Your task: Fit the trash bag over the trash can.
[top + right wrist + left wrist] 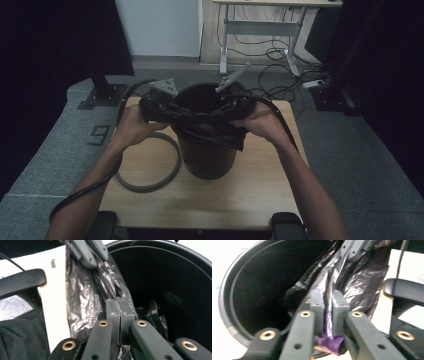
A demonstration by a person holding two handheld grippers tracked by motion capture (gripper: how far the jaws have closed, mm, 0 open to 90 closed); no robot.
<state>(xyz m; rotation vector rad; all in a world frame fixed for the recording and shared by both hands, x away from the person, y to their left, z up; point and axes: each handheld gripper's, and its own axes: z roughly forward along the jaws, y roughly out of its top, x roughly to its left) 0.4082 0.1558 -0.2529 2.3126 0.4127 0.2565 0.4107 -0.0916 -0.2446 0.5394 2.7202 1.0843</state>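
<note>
A black bin (207, 160) stands in the middle of a wooden table (250, 192). A crumpled black plastic bag (210, 131) lies bunched across the bin's near rim, held from both sides. My left gripper (192, 117) is shut on the bag (359, 282), its pads (317, 305) pinching a fold with a purple scrap (330, 341) showing between them. My right gripper (217, 119) is shut on the same bag (82, 295), its pads (112, 308) pressed together on the film. The bin's dark mouth (175, 277) opens just beyond. Each gripper view shows the other gripper at its top edge.
A grey ring (150, 182) lies flat on the table to the left of the bin. Black chair armrests (287, 222) sit at the table's near edge. Beyond the table are a desk frame (260, 30), floor cables (285, 85) and a black stand base (102, 95).
</note>
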